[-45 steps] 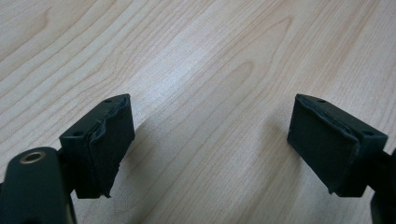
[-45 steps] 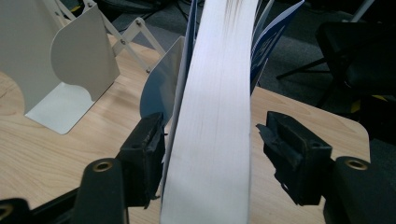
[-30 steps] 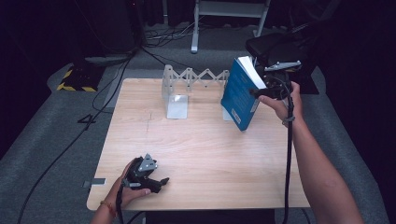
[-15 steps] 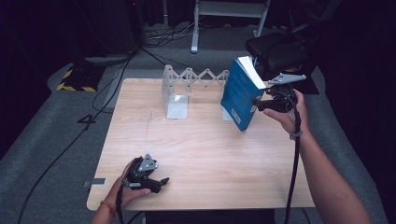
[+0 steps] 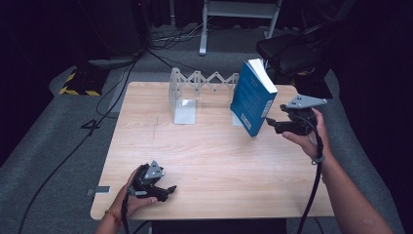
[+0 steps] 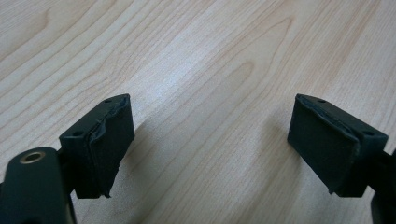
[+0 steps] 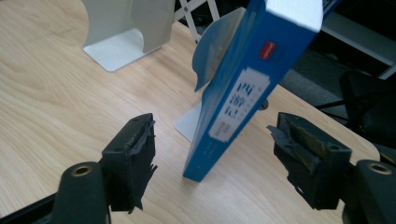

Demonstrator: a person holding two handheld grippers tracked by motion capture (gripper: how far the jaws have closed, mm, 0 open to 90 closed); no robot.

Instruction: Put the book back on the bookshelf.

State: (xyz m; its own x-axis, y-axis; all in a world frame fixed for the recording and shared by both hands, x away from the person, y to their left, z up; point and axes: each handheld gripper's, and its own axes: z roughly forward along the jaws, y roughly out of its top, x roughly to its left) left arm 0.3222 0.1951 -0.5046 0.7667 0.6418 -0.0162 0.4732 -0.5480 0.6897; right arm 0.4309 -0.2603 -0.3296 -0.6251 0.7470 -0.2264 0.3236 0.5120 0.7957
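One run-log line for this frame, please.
right gripper: open, clear of book | book: leaning on bookend | left gripper: open, empty, on table

Blue book (image 5: 252,97) showing white page edges, a white spine label with dark characters and a small red mark at 12 o'clock of it. White metal bookend (image 5: 184,100) sitting at 9 o'clock of the book, silver-grey zigzag lattice joining its plates. Table (image 5: 214,161) showing pale wood grain. Right gripper (image 5: 271,122) and left gripper (image 5: 168,191) appearing black, grey plates on top. Floor looking grey, with a yellow-black striped object (image 5: 78,84) at 10 o'clock.
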